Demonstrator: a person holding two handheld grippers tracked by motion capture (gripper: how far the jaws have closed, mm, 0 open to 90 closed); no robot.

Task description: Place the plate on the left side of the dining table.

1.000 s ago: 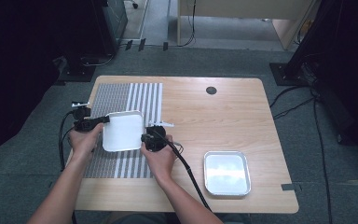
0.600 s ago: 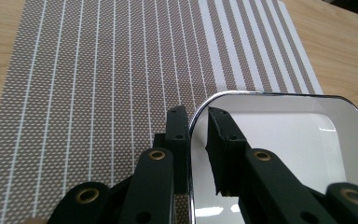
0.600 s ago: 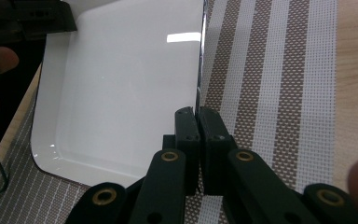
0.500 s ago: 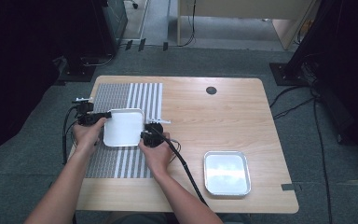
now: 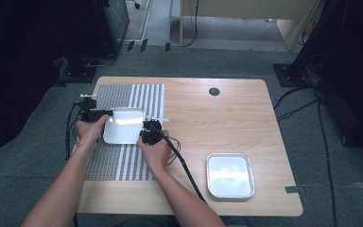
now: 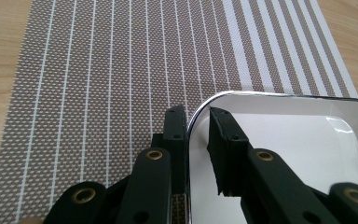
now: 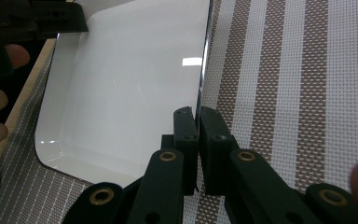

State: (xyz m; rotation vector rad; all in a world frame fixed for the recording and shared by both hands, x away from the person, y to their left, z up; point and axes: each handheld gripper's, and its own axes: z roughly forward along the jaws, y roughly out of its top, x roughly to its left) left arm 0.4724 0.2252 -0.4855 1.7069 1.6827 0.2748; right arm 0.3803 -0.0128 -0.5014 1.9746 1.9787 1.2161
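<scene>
Nearest to us, at the near right of the table (image 5: pixel 227 109), we see a second metal tray (image 5: pixel 230 175) lying by itself, well apart from both hands.

Farther in, at the left, a white tray (image 5: pixel 124 125) sits over the striped placemat (image 5: pixel 123 163), held between our two grippers. Our right gripper (image 5: pixel 147 128) pinches the tray's right rim: in the right gripper view its jaws stand nearly together with the thin edge of the tray (image 7: pixel 121 84) caught between them, one jaw inside the tray, the other outside over the placemat (image 7: pixel 284 93). Its cable trails back toward the near edge of the table.

Our left gripper (image 5: pixel 105 114) takes the tray's far left corner. In the left gripper view its jaws straddle the rim of the tray (image 6: pixel 284 135), one jaw inside the bowl and one outside above the placemat (image 6: pixel 98 70). A narrow gap shows beside the rim, so we cannot tell whether they are pressed tight on it.

Beyond the tray, the placemat runs on to the far edge of the table, and a small dark round hole (image 5: pixel 214 91) sits in the wood at the far middle.
</scene>
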